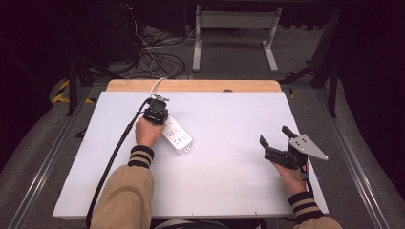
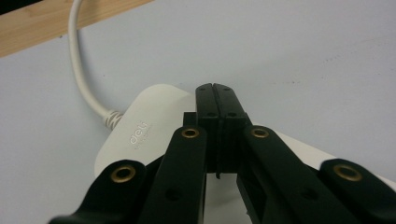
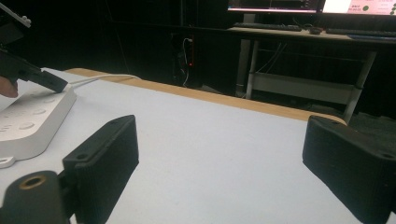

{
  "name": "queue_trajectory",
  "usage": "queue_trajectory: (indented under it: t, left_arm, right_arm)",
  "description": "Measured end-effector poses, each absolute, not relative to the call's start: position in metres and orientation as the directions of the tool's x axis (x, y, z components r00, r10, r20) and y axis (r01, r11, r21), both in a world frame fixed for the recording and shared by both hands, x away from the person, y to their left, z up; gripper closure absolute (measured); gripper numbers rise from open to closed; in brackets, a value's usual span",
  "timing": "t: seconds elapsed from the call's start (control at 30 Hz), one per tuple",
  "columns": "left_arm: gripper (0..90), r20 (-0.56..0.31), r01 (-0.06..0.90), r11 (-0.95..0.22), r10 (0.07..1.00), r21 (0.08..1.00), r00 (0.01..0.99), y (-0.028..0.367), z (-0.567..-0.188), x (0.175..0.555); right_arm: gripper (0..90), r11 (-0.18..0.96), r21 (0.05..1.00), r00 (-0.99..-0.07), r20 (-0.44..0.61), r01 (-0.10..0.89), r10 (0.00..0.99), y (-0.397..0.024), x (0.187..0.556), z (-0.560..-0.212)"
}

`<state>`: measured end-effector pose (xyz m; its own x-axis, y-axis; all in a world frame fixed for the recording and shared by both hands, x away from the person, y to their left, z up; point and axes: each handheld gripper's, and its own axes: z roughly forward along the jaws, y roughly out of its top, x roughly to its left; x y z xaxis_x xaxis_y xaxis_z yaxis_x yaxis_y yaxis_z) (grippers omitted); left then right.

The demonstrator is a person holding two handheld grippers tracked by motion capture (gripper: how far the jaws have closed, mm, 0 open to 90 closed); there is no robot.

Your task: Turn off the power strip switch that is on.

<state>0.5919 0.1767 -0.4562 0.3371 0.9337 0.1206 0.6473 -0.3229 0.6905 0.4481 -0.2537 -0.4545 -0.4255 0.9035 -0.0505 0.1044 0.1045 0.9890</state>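
The left gripper (image 2: 213, 88) is found with its jaws pressed fully together, nothing held between them, the tips set down on the far end of a white power strip (image 1: 176, 136). The strip is laid left of centre on the grey table (image 1: 229, 181), its white cable (image 2: 81, 79) led off over the far edge. The right gripper (image 1: 273, 137) is held wide apart and empty, near the right edge, well apart from the strip.
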Motion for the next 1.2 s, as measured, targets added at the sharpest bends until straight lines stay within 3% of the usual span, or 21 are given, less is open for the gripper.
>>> queue_trajectory:
  t: [1.2]
  left_arm:
    - [90.0,0.139,0.628,-0.314,0.940,0.712,0.312,0.1749,-0.4614,0.5868]
  right_arm:
    - [11.1,0.106,0.988,-0.422,-0.051,0.108,0.905,-0.2544,0.4458,-0.4543]
